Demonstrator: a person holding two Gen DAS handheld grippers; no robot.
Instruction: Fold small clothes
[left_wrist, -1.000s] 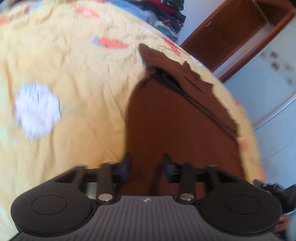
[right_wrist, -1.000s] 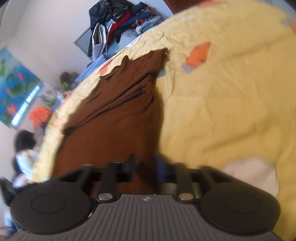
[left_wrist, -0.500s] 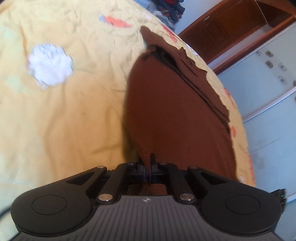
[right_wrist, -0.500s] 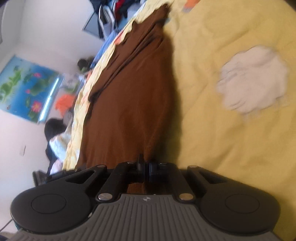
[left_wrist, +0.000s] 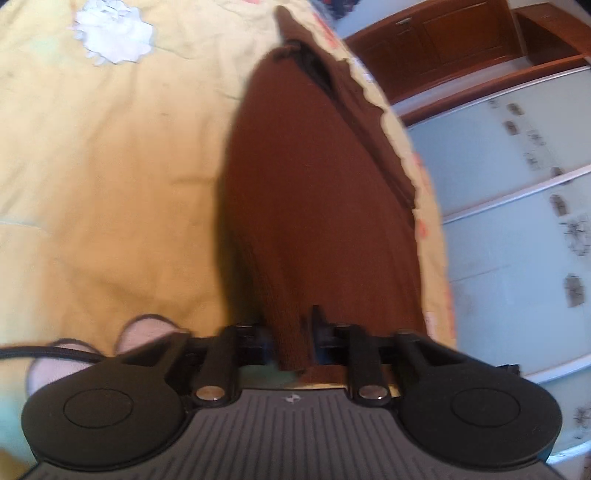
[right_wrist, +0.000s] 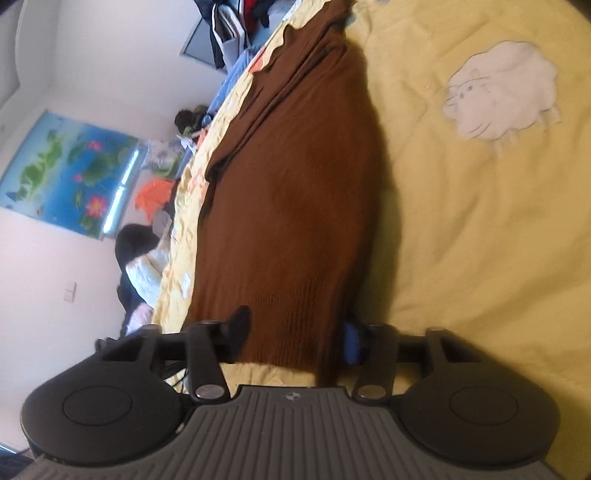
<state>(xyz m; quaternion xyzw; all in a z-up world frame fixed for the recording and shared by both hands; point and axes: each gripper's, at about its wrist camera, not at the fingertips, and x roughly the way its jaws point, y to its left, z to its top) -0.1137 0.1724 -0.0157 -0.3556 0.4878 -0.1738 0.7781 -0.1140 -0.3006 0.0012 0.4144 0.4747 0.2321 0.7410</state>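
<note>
A brown knit garment (left_wrist: 314, 192) lies stretched lengthwise on the yellow bed cover (left_wrist: 110, 184), running away from both grippers. My left gripper (left_wrist: 291, 325) is shut on a bunched ribbed corner of its near hem, which stands up between the fingers. In the right wrist view the same brown garment (right_wrist: 295, 184) has its near hem lying flat between the fingers of my right gripper (right_wrist: 295, 328). Those jaws are opening and stand wide at either side of the cloth, which looks loose between the pads.
The yellow bed cover (right_wrist: 480, 240) carries a white sheep print (right_wrist: 502, 92). A person (right_wrist: 140, 258) sits beside the bed's left edge. A pile of clothes (right_wrist: 236, 26) lies at the far end. Sliding wardrobe doors (left_wrist: 517, 184) stand past the other edge.
Both grippers closed on the garment's near hem. The left still pinches it. The right jaws have spread apart again around the hem. Both hands moved along the bed and tilted.
</note>
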